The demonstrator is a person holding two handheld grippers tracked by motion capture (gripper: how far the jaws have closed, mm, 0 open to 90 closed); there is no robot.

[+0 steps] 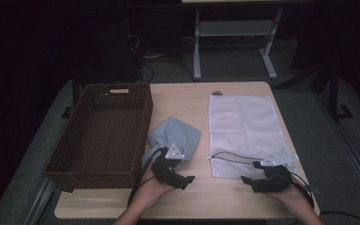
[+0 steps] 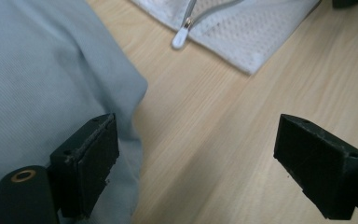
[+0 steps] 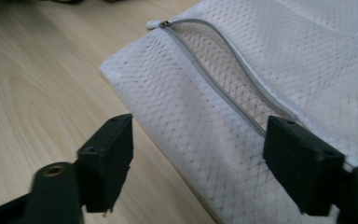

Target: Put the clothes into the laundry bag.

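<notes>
- At centre frame of the high view, the blue cloth (image 1: 176, 135) lies crumpled on the bench (image 1: 187, 101), beside the mesh laundry bag (image 1: 246, 124), whose zip gapes, likely to admit it.
- Left gripper (image 1: 180, 179): jaws wide, straddling the cloth's edge, nothing held.
- Right gripper (image 1: 251, 173): jaws apart over the bag's near hem, ungripped.
- Wicker basket (image 1: 101, 136) at left.

Surface (image 1: 201, 197): light wood, with rounded corners.
Left part: brown wicker basket (image 1: 56, 166), standing on the surface.
Middle: crumpled light blue cloth (image 1: 178, 133).
Right part: white mesh laundry bag (image 1: 243, 122), lying flat, zipper partly open.
</notes>
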